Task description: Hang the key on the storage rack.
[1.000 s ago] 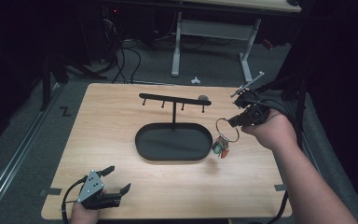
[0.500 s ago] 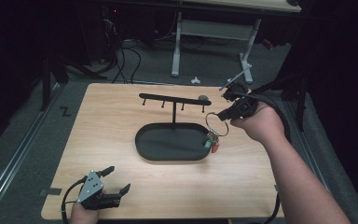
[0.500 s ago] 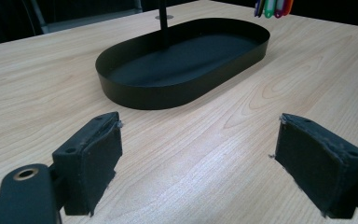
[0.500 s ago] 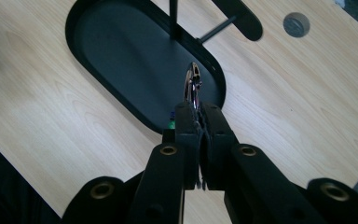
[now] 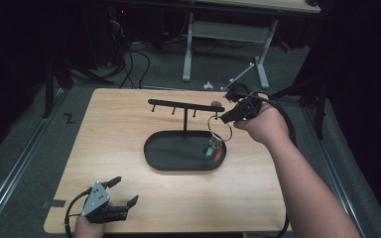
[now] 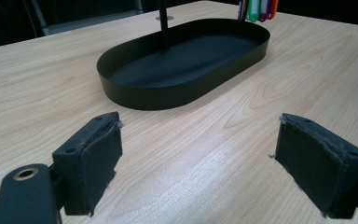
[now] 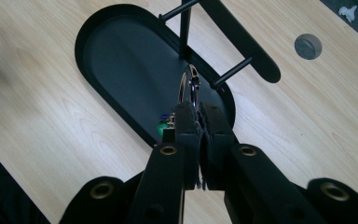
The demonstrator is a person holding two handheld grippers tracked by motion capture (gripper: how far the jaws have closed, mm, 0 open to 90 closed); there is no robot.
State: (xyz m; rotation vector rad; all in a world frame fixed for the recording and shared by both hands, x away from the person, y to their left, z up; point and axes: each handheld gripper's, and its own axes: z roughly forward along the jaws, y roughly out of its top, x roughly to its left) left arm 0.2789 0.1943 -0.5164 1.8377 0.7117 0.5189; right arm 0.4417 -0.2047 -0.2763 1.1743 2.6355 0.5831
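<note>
A metal key ring (image 5: 220,128) with green and orange tags (image 5: 213,151) hangs from my right gripper (image 5: 226,117), which is shut on the ring. It hovers just right of the black hook rack (image 5: 178,104), with the tags dangling over the right end of the black oval tray (image 5: 151,161). In the right gripper view the ring (image 7: 189,84) sticks up from the closed right gripper (image 7: 197,109), close to a rack peg (image 7: 230,72). My left gripper (image 5: 125,189) rests open at the table's front left. In its own view the left gripper (image 6: 198,154) holds nothing and faces the tray (image 6: 135,95).
A grey round plug (image 7: 307,45) sits in the tabletop beyond the rack's right end. A cable (image 5: 283,116) loops around the right hand. Bare wood lies between the left gripper and the tray. Desk legs and cables stand on the floor behind the table.
My right gripper has carried the key ring left and farther back, toward the rack's right end; the tags now hang over the tray. The left gripper has not moved.
</note>
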